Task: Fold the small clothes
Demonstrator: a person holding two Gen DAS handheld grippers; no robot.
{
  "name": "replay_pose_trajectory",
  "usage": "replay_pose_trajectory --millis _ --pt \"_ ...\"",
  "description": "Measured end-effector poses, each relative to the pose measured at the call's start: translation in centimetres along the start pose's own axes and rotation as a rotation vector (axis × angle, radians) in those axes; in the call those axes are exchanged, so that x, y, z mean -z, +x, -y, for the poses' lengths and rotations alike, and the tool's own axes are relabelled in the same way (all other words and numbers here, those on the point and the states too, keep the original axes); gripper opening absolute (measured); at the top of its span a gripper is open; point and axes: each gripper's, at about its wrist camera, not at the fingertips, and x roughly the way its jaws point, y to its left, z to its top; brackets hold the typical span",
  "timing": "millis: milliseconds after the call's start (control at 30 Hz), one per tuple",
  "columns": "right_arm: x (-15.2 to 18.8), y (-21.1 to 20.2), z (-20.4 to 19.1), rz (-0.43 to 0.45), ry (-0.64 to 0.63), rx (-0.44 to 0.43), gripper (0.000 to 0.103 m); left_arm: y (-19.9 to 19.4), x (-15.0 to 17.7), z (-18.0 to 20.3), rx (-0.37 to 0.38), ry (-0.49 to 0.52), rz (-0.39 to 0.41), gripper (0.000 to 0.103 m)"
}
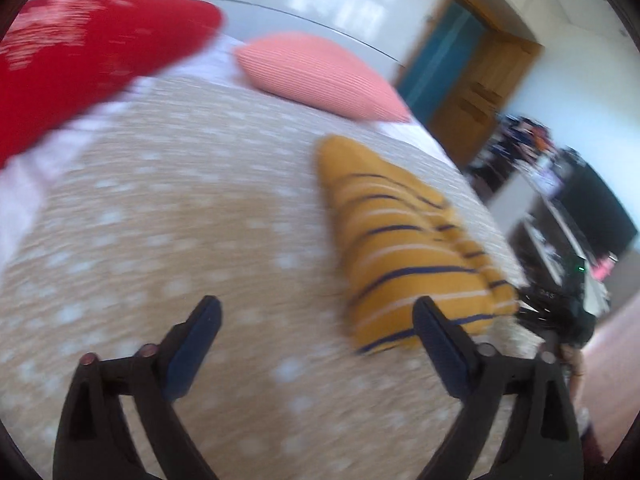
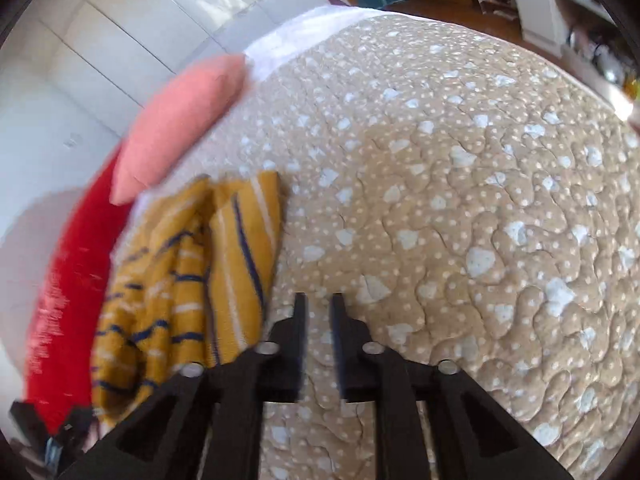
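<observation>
Grippers, two. Your left gripper (image 1: 316, 312): fingers spread wide, nothing between them, held above the quilt (image 1: 180, 220). Your right gripper (image 2: 319, 308): fingers drawn close with a narrow gap, nothing visibly pinched, over bare quilt (image 2: 460, 200).

Garment, one: mustard-yellow cloth with navy and white stripes (image 1: 408, 240), crumpled in loose folds on the quilt. In the left view its near end lies just behind your right-hand fingertip; in the right view the garment (image 2: 192, 280) sits left of your fingers.

Cushions, two: one red (image 1: 88, 52), one salmon-pink (image 1: 320, 72), both at the bed's far edge.

Quilt, one: tan, white-spotted.
</observation>
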Motion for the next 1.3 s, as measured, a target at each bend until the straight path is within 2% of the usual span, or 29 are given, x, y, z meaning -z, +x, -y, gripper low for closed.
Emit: replay_pose_trajectory --millis 67,167,233,300,333,367,400,433,500,600,633,667,700,733,800,833,867,933,1033,1133,1167,1233,1267,1300 --pt "-0.1 0.2 -0.8 0.0 -0.026 -0.071 0.071 2.3 -1.1 0.8 0.029 0.012 -0.033 0.098" --pt "0.3 2.7 -3.3 -0.055 -0.08 -0.111 0.074 6.3 -2.8 1.1 0.109 0.003 -0.104 0.099" --pt "0.0 5.3 -4.7 -0.094 -0.111 -0.116 0.075 9.4 -3.5 0.9 0.173 -0.037 -0.169 0.102" --pt "-0.8 7.2 -5.9 -0.088 -0.11 -0.118 0.076 12.0 -3.4 0.9 0.211 -0.094 -0.243 0.102" --pt "-1.5 8.1 -6.4 -0.102 -0.104 -0.138 0.071 12.7 -3.3 1.2 0.197 -0.102 -0.26 0.102" --pt "-1.9 8.8 -6.9 -0.128 -0.092 -0.173 0.046 12.6 -3.3 1.5 0.185 -0.093 -0.249 0.092" --pt "-1.7 9.7 -7.1 -0.163 -0.066 -0.214 0.036 12.1 -3.4 2.0 0.192 -0.074 -0.24 0.077" --pt "-1.8 10.1 -7.7 -0.175 -0.054 -0.238 0.036 11.3 -3.6 2.6 0.18 -0.052 -0.247 0.06" --pt "-1.6 9.2 -9.5 -0.163 -0.108 -0.269 0.033 9.1 -4.1 3.5 0.14 0.006 -0.217 0.057" --pt "-1.0 6.4 -11.6 -0.128 -0.184 -0.353 0.032 5.6 -5.0 4.2 0.106 0.061 -0.158 0.057" --pt "-0.6 5.6 -11.9 -0.115 -0.202 -0.363 0.032 4.8 -5.2 4.3 0.095 0.064 -0.149 0.059" --pt "-0.1 5.1 -11.9 -0.106 -0.211 -0.368 0.032 4.3 -5.2 4.2 0.081 0.068 -0.143 0.065" --pt "0.3 5.1 -11.6 -0.103 -0.209 -0.358 0.033 4.1 -5.1 4.2 0.056 0.073 -0.144 0.071" --pt "0.6 5.4 -10.9 -0.106 -0.201 -0.311 0.035 4.2 -4.7 4.1 0.003 0.085 -0.139 0.081" --pt "1.1 6.5 -9.4 -0.109 -0.185 -0.13 0.039 4.6 -3.7 3.7 -0.094 0.106 -0.146 0.083" --pt "1.4 6.7 -8.2 -0.109 -0.175 -0.048 0.041 4.5 -3.1 3.3 -0.118 0.108 -0.16 0.083" --pt "1.4 6.2 -7.0 -0.104 -0.146 -0.074 0.046 4.2 -2.3 2.9 -0.124 0.103 -0.168 0.083" --pt "1.3 4.1 -6.2 -0.072 -0.116 -0.087 0.049 2.5 -0.8 2.5 -0.107 0.084 -0.142 0.083" --pt "2.2 0.1 -8.2 -0.011 -0.208 -0.151 0.049 -0.6 1.5 2.3 -0.106 0.073 -0.088 0.084" --pt "4.1 -1.7 -12.0 -0.015 -0.335 -0.243 0.063 -3.0 3.5 1.8 -0.119 0.049 -0.049 0.084" --pt "5.0 -1.7 -13.3 -0.018 -0.392 -0.238 0.066 -3.7 4.2 1.5 -0.12 0.028 -0.043 0.084" --pt "7.1 -0.4 -15.9 -0.023 -0.516 -0.144 0.066 -4.9 4.9 1.6 -0.105 -0.001 -0.041 0.084" --pt "7.8 0.7 -16.5 -0.043 -0.552 -0.086 0.063 -5.2 5.1 1.7 -0.102 -0.005 -0.039 0.084" --pt "8.2 2.2 -17.1 -0.073 -0.575 -0.03 0.029 -5.7 5.3 1.7 -0.108 -0.005 -0.036 0.084"
